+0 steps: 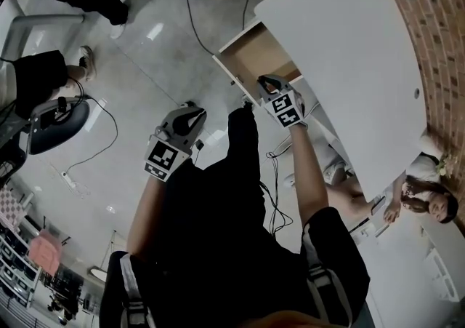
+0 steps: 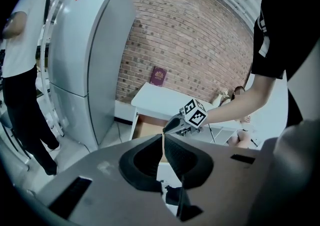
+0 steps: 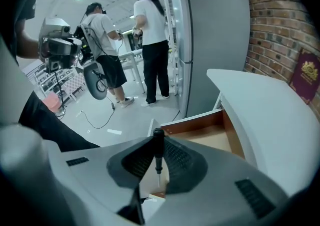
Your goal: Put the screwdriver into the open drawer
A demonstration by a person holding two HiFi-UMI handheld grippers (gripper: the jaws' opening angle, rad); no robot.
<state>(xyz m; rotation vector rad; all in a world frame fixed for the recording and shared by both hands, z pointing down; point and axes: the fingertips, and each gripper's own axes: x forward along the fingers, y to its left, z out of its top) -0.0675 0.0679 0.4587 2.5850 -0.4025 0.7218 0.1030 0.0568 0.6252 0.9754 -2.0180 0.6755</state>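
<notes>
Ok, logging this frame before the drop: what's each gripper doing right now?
Left gripper: shut, nothing between its jaws.
Right gripper: shut on the screwdriver.

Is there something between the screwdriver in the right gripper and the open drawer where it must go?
Nothing visible stands between them. The right gripper holds the screwdriver over the open drawer, and the part of the drawer in view is bare wood.
</notes>
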